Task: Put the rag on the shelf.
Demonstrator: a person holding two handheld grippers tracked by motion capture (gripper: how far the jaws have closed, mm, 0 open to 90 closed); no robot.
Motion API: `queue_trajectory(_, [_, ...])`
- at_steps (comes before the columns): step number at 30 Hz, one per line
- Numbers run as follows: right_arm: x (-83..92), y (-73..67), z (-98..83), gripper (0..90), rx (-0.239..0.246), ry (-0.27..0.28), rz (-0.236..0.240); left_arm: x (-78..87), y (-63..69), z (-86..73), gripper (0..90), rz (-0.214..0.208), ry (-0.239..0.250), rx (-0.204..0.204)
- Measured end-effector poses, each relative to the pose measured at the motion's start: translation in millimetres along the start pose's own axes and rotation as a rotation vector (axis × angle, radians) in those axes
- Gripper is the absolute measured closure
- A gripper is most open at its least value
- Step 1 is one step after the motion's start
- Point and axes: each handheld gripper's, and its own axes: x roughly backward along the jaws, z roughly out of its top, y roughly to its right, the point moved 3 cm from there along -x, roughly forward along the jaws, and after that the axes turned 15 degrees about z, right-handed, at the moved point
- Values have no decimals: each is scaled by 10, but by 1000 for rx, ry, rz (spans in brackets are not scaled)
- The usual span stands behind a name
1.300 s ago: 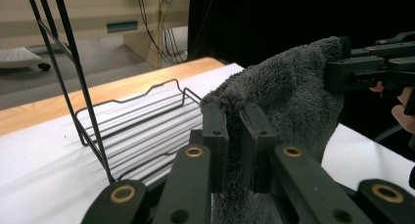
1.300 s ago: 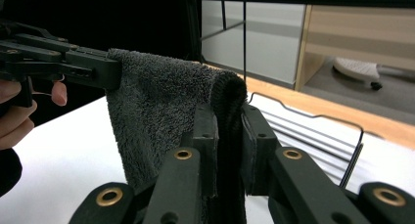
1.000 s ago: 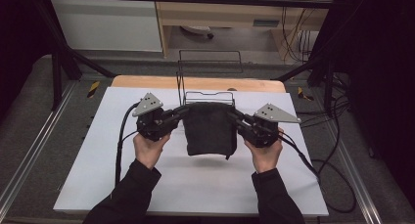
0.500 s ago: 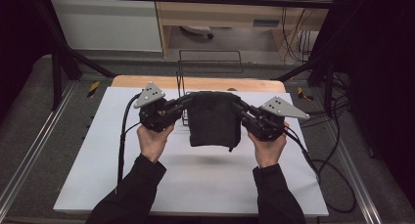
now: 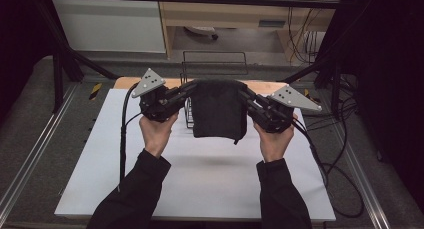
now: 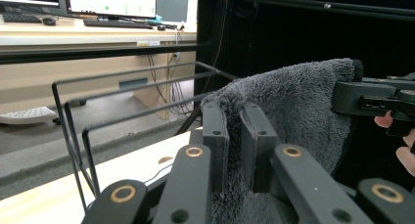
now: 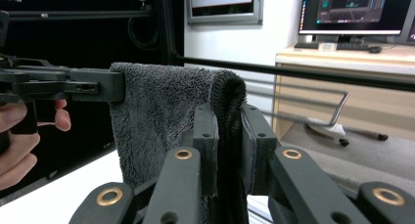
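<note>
Seen from the high view, left to right: left gripper point(image 5: 186, 90) clamped on the left top corner of a dark grey towel point(image 5: 218, 109), towel held folded and hanging clear above the white table point(image 5: 200, 189), right gripper point(image 5: 248, 95) clamped on the right top corner. Confirmed in the left gripper view, with jaws pinched tight on plush pile of the towel point(image 6: 293, 106) beside the bars of a black wire rack point(image 6: 78, 136), and in the right gripper view, with jaws squeezing a folded, stitched edge of the towel point(image 7: 161, 111). By the look of it, pickup done and lift under way; draping over the wire rack point(image 5: 190, 114), standing just behind and partly hidden by the cloth near the far edge of the table, not yet done, with the towel's top edge now about level with the rack's top bar. Left to do, probably: carrying farther away and over the bar, lowering, letting go on both sides. Against the frame of a second ago: towel then low, close over the table with hands nearer the person; now raised, stretched flatter between the two grippers, lower hem well off the surface, both grips unchanged.
</note>
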Motion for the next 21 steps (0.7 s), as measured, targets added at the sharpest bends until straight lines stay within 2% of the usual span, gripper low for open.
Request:
queue_trajectory(3, [-14,1,81,797,9,14,-2,-5,-12,61,818,-3,17,17])
queue_trajectory(12, [-80,27,304,797,26,48,-6,-26,-51,284,818,8,65,25])
queue_trajectory(19, [-124,33,541,797,51,71,-2,-14,-85,475,818,10,111,50])
queue_trajectory(21, [-136,31,602,797,56,80,-5,-8,-90,527,818,15,125,46])
